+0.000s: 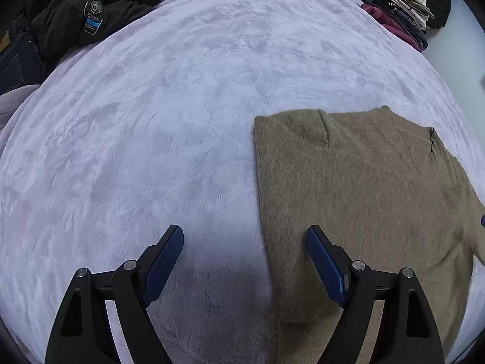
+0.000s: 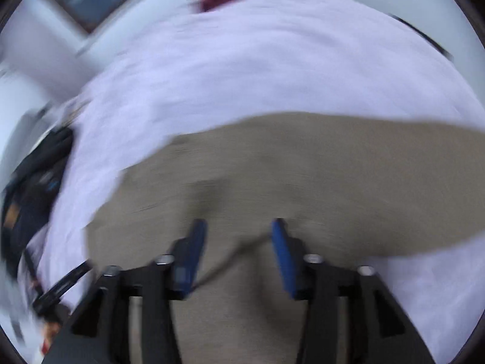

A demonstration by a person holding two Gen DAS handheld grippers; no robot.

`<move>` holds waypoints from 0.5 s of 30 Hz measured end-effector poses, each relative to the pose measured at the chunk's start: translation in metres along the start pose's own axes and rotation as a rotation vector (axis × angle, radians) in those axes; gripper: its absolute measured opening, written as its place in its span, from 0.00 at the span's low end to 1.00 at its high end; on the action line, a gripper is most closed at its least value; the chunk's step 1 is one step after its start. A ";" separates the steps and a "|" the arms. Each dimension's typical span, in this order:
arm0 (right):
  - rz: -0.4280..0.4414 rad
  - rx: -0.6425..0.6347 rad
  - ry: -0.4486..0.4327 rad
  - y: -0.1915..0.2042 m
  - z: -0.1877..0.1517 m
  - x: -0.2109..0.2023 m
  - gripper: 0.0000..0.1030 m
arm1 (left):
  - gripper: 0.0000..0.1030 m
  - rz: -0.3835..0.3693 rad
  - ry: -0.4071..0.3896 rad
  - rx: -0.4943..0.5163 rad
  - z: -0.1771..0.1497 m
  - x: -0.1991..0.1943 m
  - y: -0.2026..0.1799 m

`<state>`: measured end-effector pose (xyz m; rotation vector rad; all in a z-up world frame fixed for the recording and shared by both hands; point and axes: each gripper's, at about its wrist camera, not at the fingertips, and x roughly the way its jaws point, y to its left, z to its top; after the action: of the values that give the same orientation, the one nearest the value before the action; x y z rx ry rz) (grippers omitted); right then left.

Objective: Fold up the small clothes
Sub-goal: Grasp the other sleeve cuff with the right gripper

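Left gripper (image 1: 244, 235) spread wide, empty, poised over lavender fleece blanket (image 1: 169, 115) beside left edge of tan knit sweater (image 1: 357, 200). Right gripper (image 2: 239, 227) parted, gripping nothing, above sweater (image 2: 303, 170); view motion-blurred. Sweater lay flat on blanket, one side seemingly folded in. Judged mid-fold. Next move: pinch edge cleanly, carry across. Black jacket (image 1: 91, 15) and stacked clothes (image 1: 400, 12) far behind.

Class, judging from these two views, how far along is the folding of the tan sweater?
Done: one side of the tan sweater looks folded in, giving a straight edge. In hand: nothing; left claw and right claw are open above it. Left: further folds, then probably the stack.
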<state>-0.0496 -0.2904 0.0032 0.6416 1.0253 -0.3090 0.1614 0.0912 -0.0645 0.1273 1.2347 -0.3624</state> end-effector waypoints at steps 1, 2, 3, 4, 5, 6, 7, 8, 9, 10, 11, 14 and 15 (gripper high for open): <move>0.075 -0.082 0.039 0.023 0.003 0.009 0.63 | 0.81 0.001 0.010 -0.002 -0.005 0.002 0.001; 0.162 -0.166 0.097 0.052 0.006 0.025 0.63 | 0.81 -0.001 0.017 -0.008 -0.009 0.004 0.001; 0.222 -0.215 0.142 0.073 0.008 0.040 0.63 | 0.81 -0.006 0.026 -0.020 -0.014 0.006 0.003; 0.279 -0.265 0.185 0.096 0.009 0.058 0.63 | 0.81 -0.013 0.029 -0.034 -0.017 0.007 0.004; 0.321 -0.324 0.222 0.120 0.010 0.076 0.63 | 0.81 -0.024 0.029 -0.050 -0.021 0.008 0.006; 0.342 -0.389 0.258 0.146 0.009 0.097 0.62 | 0.81 -0.029 0.023 -0.056 -0.022 0.007 0.007; 0.355 -0.437 0.286 0.170 0.008 0.116 0.61 | 0.81 -0.030 0.012 -0.058 -0.024 0.007 0.007; 0.375 -0.478 0.316 0.191 0.008 0.134 0.61 | 0.81 -0.034 0.005 -0.059 -0.025 0.006 0.007; 0.390 -0.525 0.344 0.210 0.006 0.151 0.60 | 0.81 -0.041 -0.001 -0.067 -0.027 0.006 0.008; 0.392 -0.574 0.357 0.227 0.003 0.165 0.60 | 0.81 -0.047 -0.006 -0.071 -0.028 0.006 0.009; 0.394 -0.620 0.370 0.241 0.002 0.177 0.60 | 0.81 -0.052 -0.012 -0.074 -0.029 0.006 0.010; 0.395 -0.719 0.403 0.270 0.000 0.200 0.60 | 0.81 -0.065 -0.031 -0.083 -0.033 0.007 0.013; 0.391 -0.739 0.424 0.275 0.000 0.205 0.59 | 0.81 -0.069 -0.034 -0.088 -0.034 0.007 0.013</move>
<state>0.1962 -0.0654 -0.0786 0.2155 1.2827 0.5575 0.1370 0.1120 -0.0837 0.0028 1.2212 -0.3678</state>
